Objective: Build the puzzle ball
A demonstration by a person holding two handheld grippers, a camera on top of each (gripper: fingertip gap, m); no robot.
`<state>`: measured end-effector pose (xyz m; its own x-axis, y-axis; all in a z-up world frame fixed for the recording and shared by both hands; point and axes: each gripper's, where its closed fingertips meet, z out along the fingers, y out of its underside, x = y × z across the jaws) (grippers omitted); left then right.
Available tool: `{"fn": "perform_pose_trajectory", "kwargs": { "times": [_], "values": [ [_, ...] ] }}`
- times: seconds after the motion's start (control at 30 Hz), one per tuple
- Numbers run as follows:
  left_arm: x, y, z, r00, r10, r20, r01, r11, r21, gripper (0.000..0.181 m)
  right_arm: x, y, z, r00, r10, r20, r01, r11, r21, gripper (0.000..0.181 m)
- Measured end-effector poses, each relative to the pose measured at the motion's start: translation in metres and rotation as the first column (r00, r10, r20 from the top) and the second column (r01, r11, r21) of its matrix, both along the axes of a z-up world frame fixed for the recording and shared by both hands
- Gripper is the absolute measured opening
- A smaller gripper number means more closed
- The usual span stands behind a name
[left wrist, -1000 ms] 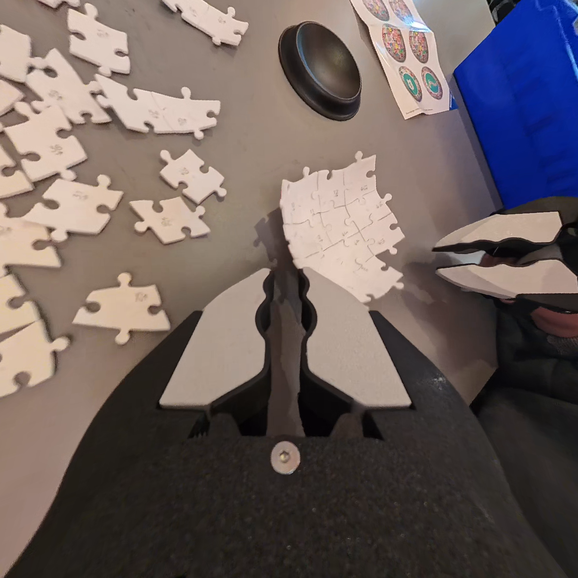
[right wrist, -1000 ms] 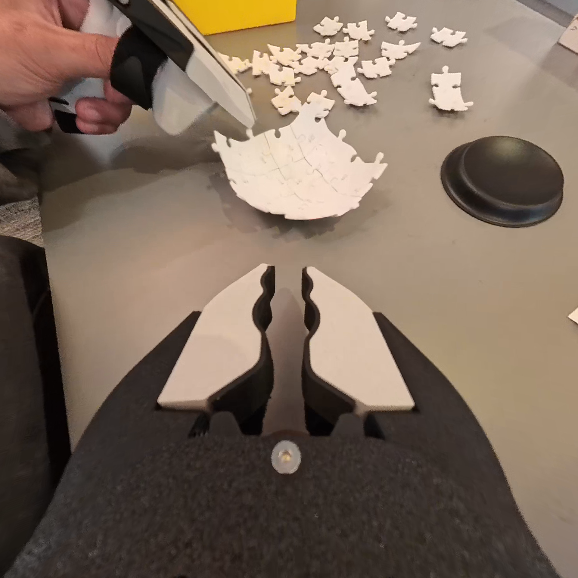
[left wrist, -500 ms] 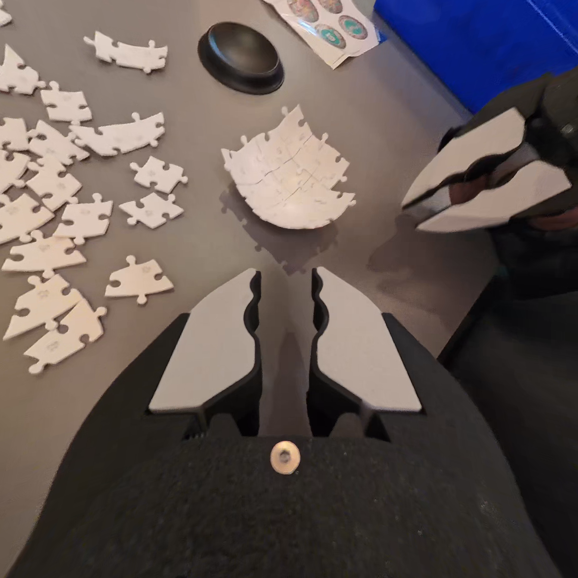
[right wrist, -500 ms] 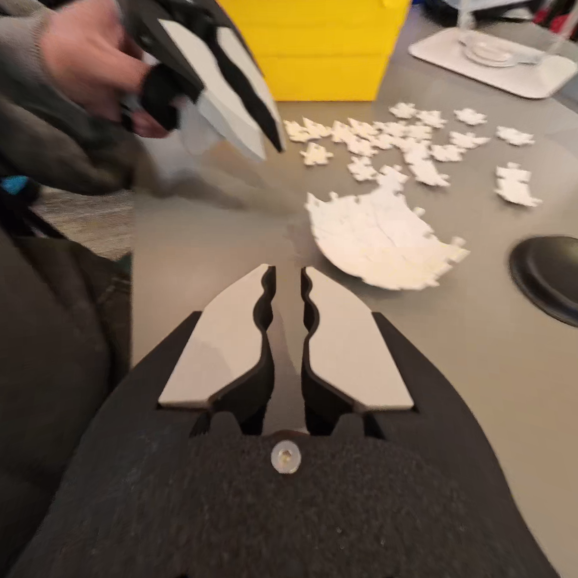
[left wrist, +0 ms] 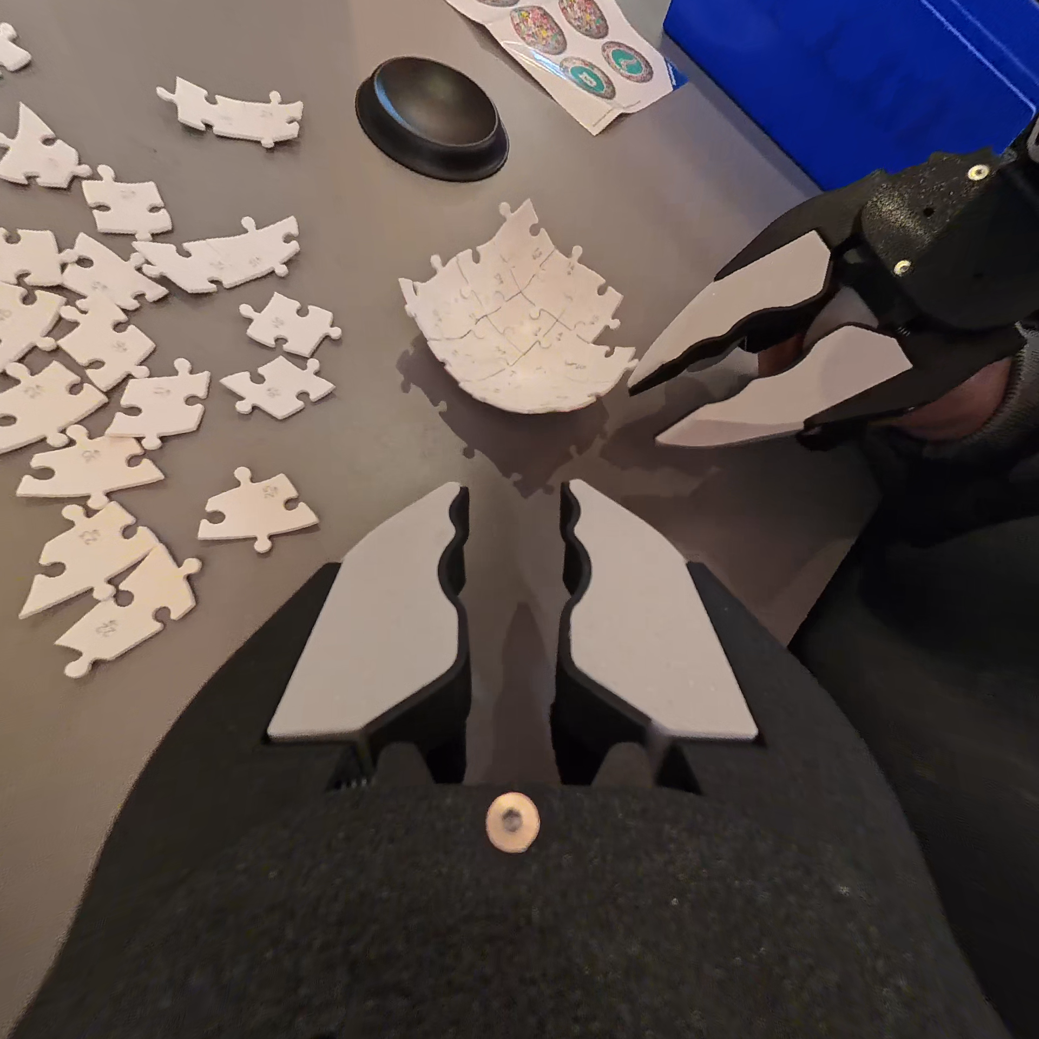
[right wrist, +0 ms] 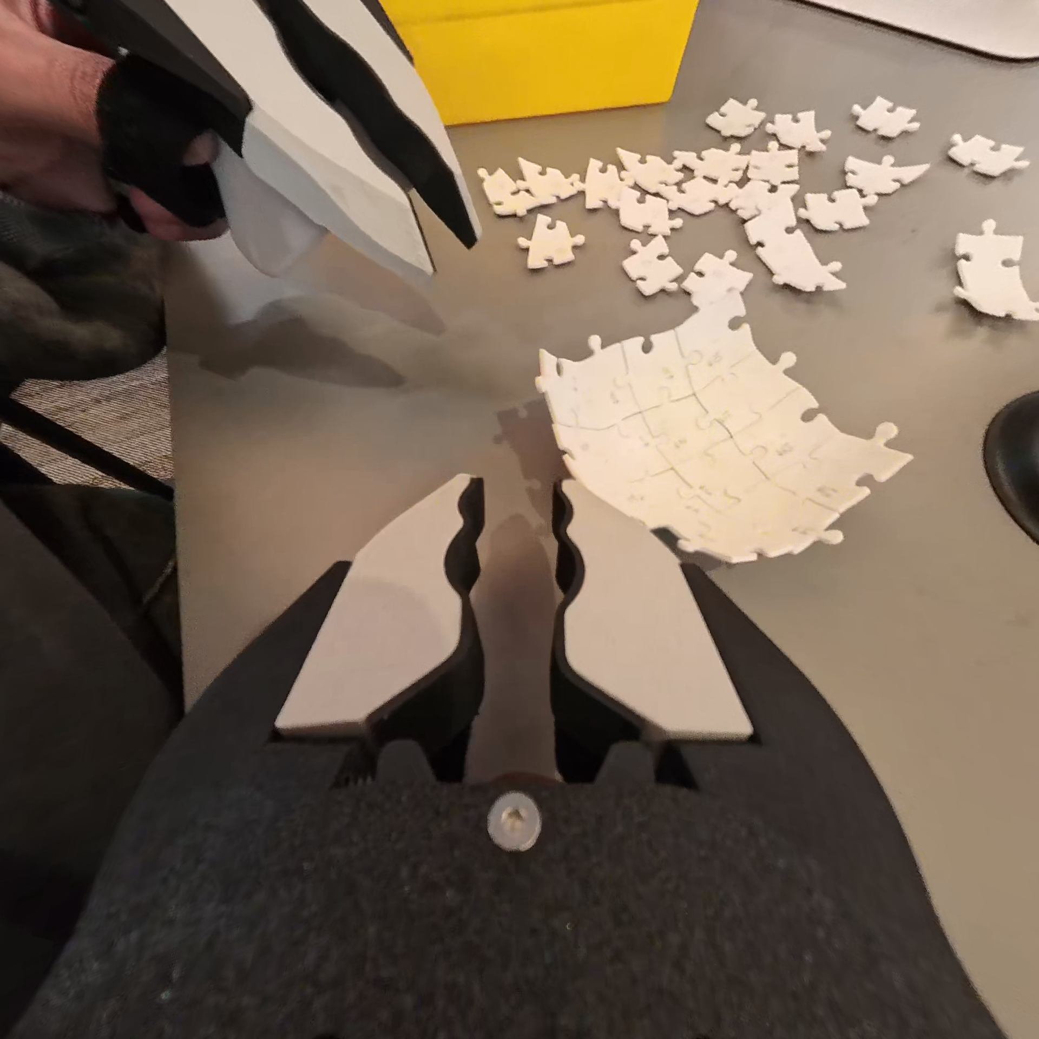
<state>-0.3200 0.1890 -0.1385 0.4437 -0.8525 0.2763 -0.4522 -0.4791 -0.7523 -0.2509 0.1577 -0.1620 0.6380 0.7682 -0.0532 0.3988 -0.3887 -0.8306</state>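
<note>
The half-built puzzle ball [left wrist: 520,331] sits on the grey tabletop [left wrist: 703,168] as a shallow white bowl, hollow side up, resting on its rounded underside; one tall corner rises at the far edge in my left view, and its long axis runs roughly from that corner down to the near rim. In my right view the same bowl [right wrist: 714,444] lies just right of my fingertips, its near edge partly hidden behind my right finger [right wrist: 629,618].

My left tongs [left wrist: 511,495] hang over bare tabletop short of the bowl, fingers parted by a clear gap and gripping nothing. My right tongs [right wrist: 517,489] are likewise parted and empty; from the left they show beside the bowl [left wrist: 646,410], close but not touching.

Loose white pieces [left wrist: 101,348] lie scattered to the left, some joined in pairs and strips, several cut off by the frame. Small marks are printed on the pieces; I leave them unread.

Beyond the bowl sits a black round stand [left wrist: 432,121], then a sheet printed with coloured circles [left wrist: 568,56] and a blue bin [left wrist: 854,73], both cropped. A yellow box [right wrist: 540,56] stands at the far edge in the right view.
</note>
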Motion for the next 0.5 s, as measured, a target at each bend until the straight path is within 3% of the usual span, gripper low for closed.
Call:
{"fn": "perform_pose_trajectory", "kwargs": {
  "times": [0.3,0.5],
  "values": [
    [-0.001,0.001,-0.003,1.000,0.011,-0.026,-0.011,1.000,0.012,0.030,0.021,0.003,0.006,0.998,-0.048,0.028,0.047,0.998,0.028,0.023],
    [-0.001,0.000,-0.004,0.999,0.014,-0.042,-0.013,1.000,0.021,0.030,0.061,0.010,0.009,0.982,-0.172,0.072,0.167,0.983,0.072,0.023]
  ]
}}
